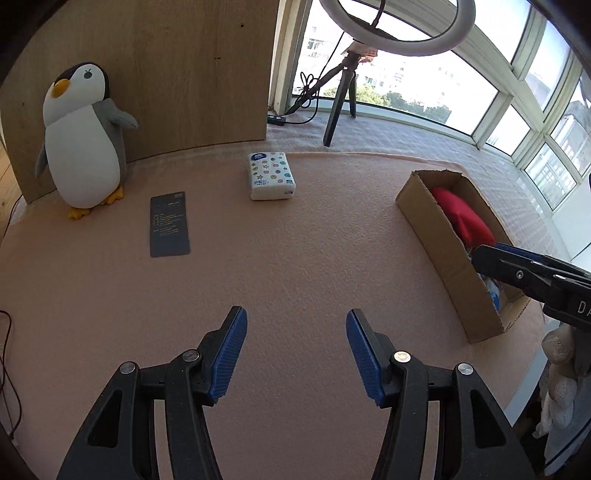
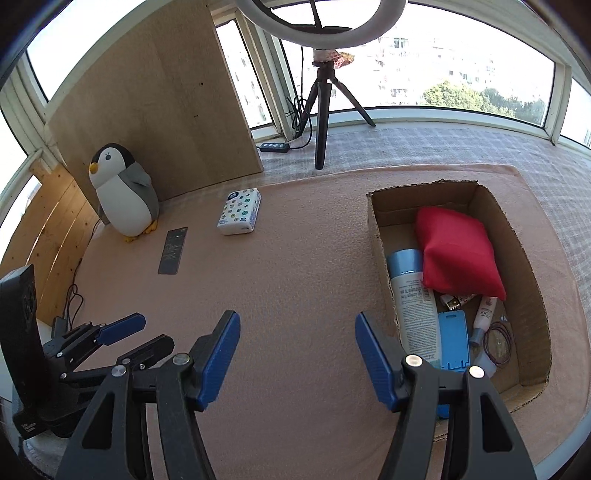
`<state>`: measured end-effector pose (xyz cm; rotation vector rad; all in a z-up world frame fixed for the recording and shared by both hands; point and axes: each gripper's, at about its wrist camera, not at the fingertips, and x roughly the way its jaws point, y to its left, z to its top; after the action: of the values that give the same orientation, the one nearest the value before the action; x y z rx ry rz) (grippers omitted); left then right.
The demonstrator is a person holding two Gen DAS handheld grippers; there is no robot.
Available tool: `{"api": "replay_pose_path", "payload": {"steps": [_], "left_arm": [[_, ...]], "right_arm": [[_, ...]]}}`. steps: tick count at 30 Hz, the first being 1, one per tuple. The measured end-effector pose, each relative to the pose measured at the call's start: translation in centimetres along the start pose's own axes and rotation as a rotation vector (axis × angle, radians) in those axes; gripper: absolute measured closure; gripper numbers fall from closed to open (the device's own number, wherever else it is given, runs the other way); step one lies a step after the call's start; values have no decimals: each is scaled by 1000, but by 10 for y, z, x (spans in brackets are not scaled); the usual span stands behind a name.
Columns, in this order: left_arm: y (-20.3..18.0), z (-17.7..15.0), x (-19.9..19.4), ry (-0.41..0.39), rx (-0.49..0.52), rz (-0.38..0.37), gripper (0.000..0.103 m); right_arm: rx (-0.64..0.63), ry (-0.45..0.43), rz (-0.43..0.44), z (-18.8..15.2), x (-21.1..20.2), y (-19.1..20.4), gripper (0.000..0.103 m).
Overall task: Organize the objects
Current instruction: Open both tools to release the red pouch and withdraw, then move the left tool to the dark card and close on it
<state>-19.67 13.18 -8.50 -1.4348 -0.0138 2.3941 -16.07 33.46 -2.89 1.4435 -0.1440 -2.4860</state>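
Cardboard box (image 2: 524, 258) fills the right half of my right wrist view, open at the top, resting on the pink blanket (image 2: 288, 288). Inside it I see a red pouch (image 2: 458, 251) toward the far end, a white bottle with a blue cap (image 2: 412, 295) lying along the left wall, a blue flat case (image 2: 453, 339) beside it, a small pink-and-white tube (image 2: 485, 314) and a loop of dark band (image 2: 498, 338) near the right wall.

Still out on the blanket, left of the box and well apart from it, are a patterned tissue pack (image 2: 240, 211) at centre frame, a dark flat card (image 2: 173, 250) lying to its lower left, and a plush penguin (image 2: 123, 192) standing upright in the left part of the frame against a wooden board (image 2: 155, 110).

My right gripper (image 2: 295, 350) sits at bottom centre, its blue pads apart with nothing between them, over bare blanket just left of the box. My left gripper (image 1: 295, 350) in its own view is likewise released and empty, above the blanket with the tissue pack ahead of it at upper centre.

Behind everything, at top centre, a ring light (image 2: 325, 22) stands on a tripod (image 2: 325, 103) by the window (image 2: 461, 66).
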Motion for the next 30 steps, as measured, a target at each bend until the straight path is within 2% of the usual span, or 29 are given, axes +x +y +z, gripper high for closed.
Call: {"api": "replay_pose_path", "payload": {"steps": [7, 12, 15, 21, 30], "left_arm": [[77, 25, 24, 59, -156, 65, 44], [112, 59, 56, 101, -182, 137, 44], [124, 79, 74, 115, -188, 172, 43], [133, 104, 107, 153, -204, 176, 42], [136, 111, 145, 201, -238, 199, 39]], "right_arm": [[-31, 13, -3, -30, 7, 39, 42], [-35, 26, -11, -52, 4, 49, 42], [-23, 33, -13, -64, -1, 46, 42], [16, 56, -33, -83, -8, 27, 42], [101, 64, -49, -90, -17, -10, 42]]}}
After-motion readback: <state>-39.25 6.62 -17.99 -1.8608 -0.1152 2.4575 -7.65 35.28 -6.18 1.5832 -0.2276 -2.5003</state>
